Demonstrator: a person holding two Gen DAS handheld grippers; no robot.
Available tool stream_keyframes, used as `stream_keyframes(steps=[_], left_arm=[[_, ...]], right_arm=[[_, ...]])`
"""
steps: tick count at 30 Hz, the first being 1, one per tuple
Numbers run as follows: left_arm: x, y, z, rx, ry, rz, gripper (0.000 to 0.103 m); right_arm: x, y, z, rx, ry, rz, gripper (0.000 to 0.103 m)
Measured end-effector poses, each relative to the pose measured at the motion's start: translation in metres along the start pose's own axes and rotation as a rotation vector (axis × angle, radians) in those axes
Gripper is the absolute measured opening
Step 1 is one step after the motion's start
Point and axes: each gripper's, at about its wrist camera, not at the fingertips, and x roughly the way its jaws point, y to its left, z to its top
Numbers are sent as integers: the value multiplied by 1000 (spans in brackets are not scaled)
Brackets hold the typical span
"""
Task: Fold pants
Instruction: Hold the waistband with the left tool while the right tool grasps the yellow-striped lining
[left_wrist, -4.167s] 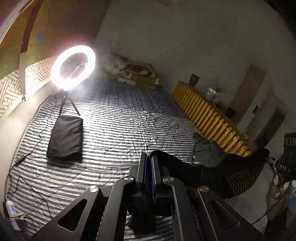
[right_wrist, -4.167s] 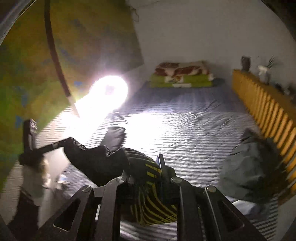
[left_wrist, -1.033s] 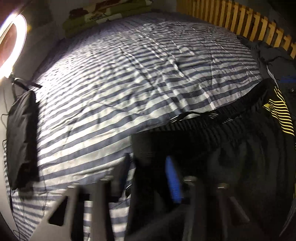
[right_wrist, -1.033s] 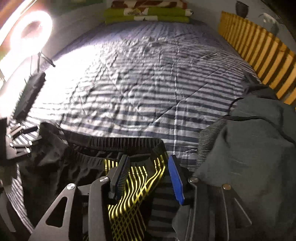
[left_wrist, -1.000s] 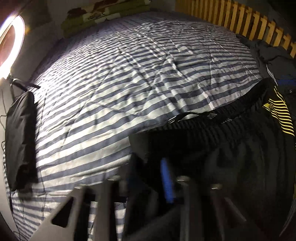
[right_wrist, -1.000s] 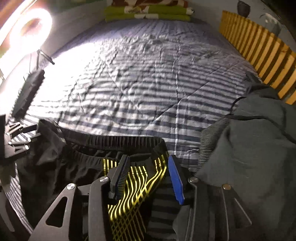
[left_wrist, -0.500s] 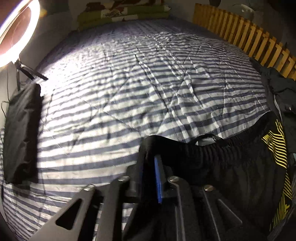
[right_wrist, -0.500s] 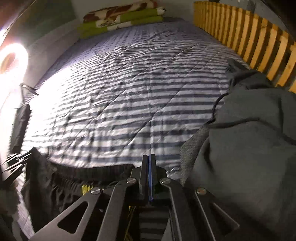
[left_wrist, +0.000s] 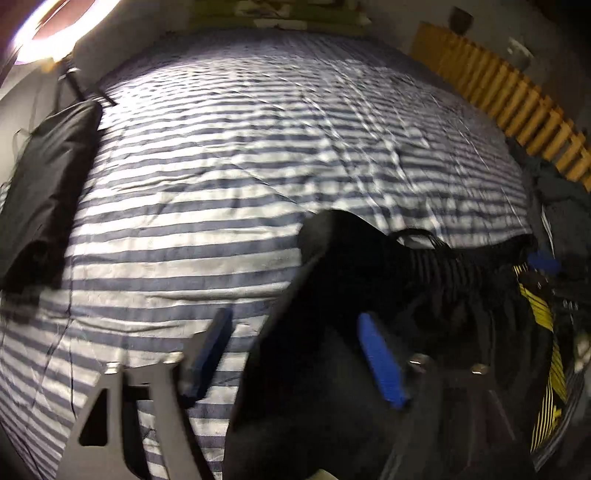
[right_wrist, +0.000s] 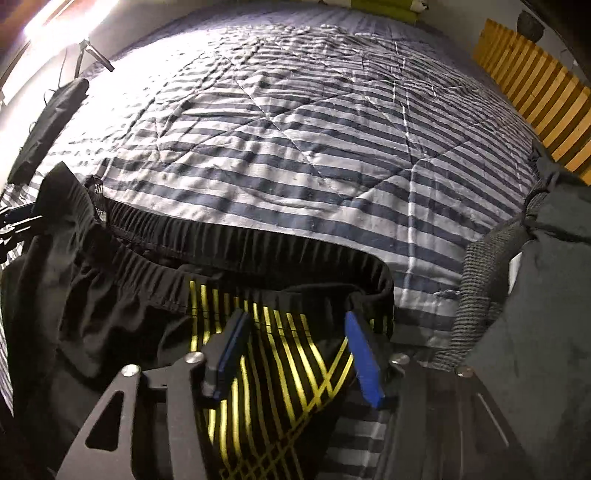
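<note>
The black pants (right_wrist: 122, 295) with yellow lines lie at the near edge of the bed (right_wrist: 295, 147), waistband toward the striped cover. My left gripper (left_wrist: 295, 354) is opening, its fingers wide apart; a fold of the pants stands between them, not pressed. My right gripper (right_wrist: 295, 347) is opening too, over the yellow-lined part, not clamping it. Grey clothes (right_wrist: 535, 314) lie just beside.

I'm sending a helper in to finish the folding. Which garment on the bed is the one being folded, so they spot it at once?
Start from the striped quilt covering the bed. At its near edge lie the black pants, elastic waistband stretched across the stripes. Their yellow-lined panel tells them apart from the plain grey garment heaped to the right and the folded black item by the lamp.
</note>
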Motion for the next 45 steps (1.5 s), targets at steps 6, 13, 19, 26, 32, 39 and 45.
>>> stream_keyframes(steps=[6,13,19,26,32,39,45], left_arm=[[-6,4,4,-35,-28,63,85],[2,2,18,-38,45,69,85],[16,-18,31,40,98,19,85],[44,-26,50,25,134,-2,54],[31,-19,55,26,78,-18,16],[29,-26,54,62,99,-46,79],[45,-19,61,-1,115,-58,23]], right_arm=[[-25,-10,3,44,-59,46,6],[-47,-29,28,114,-127,7,7],[-38,-47,17,203,-108,72,43],[-36,-65,9,256,-105,141,45],[-35,-69,9,267,-123,209,47],[-6,-63,28,275,-32,180,50],[4,-70,29,304,-8,182,24]])
